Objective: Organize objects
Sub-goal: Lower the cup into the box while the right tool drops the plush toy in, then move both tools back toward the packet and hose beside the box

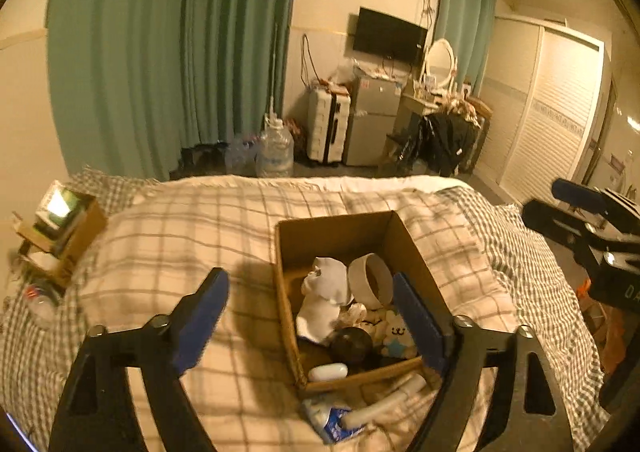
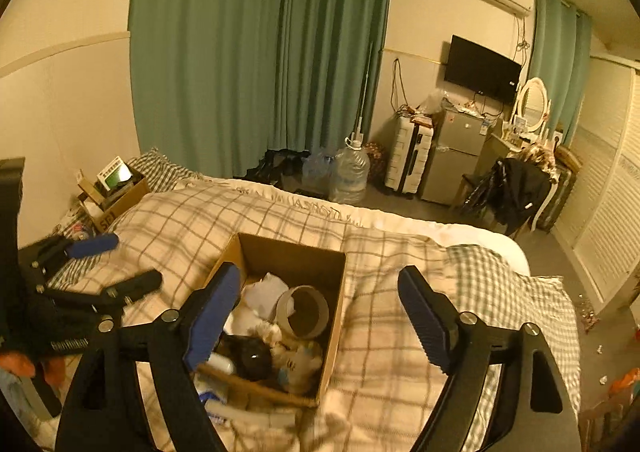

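An open cardboard box (image 1: 340, 232) (image 2: 296, 252) sits on the plaid bedspread. In it lie a white cloth (image 1: 326, 292), a tape roll (image 1: 370, 278) (image 2: 304, 308), a black ball (image 1: 352, 344) (image 2: 250, 358), a small plush toy (image 1: 398, 334) and a white oval case (image 1: 328, 372). White tubes (image 1: 384, 400) and a blue-white packet (image 1: 330, 418) lie in front of the box. My left gripper (image 1: 312, 316) is open and empty above the box's near left side; it also shows in the right wrist view (image 2: 114, 262). My right gripper (image 2: 320, 316) is open and empty above the box's right side.
The plaid bed (image 1: 180, 244) fills the foreground. A second box with items (image 1: 64, 228) (image 2: 114, 192) sits at the bed's far left corner. Beyond the bed stand water jugs (image 1: 274, 152), a suitcase (image 1: 328, 128), a small fridge (image 1: 372, 120) and a chair with clothes (image 1: 444, 140).
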Available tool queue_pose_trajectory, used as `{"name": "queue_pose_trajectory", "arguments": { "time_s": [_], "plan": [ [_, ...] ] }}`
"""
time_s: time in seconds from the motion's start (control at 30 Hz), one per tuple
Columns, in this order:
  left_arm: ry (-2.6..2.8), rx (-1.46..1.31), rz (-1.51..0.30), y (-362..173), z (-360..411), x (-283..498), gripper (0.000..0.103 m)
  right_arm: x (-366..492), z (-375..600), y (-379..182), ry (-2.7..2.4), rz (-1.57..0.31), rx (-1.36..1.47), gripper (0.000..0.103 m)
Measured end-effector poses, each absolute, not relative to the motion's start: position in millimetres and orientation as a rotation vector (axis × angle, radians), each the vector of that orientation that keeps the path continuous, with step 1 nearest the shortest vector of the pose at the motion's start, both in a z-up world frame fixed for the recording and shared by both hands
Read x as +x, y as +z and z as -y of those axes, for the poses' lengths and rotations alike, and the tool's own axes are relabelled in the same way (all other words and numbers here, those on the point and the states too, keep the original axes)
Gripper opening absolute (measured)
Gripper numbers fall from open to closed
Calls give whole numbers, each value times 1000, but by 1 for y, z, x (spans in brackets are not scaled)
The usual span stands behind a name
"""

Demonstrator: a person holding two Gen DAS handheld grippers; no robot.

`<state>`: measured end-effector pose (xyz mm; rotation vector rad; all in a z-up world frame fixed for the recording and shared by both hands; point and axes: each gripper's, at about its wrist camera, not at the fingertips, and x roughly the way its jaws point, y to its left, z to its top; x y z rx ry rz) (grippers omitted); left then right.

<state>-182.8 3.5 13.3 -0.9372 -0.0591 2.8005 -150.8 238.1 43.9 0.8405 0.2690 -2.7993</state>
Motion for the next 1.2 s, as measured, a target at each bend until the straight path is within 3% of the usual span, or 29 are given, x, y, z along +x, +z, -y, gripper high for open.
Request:
{"name": "queue_pose_trajectory", "arguments": {
  "time_s": [0.2, 0.4, 0.97, 1.2],
  "plan": [
    [2867, -887, 108, 14, 13, -142, 99, -104, -236, 34, -2828, -289, 837, 89],
    [2889, -901, 125, -16, 13, -119, 99, -82, -227, -11, -2848, -290, 874, 91],
    [2876, -1235, -7, -133, -4, -137, 99, -117, -224, -154, -2704, -192, 1244, 91],
    [2879, -1330, 89, -145, 13, -145, 99, -133, -208, -175, -2641, -232, 1315, 90]
  ]
}}
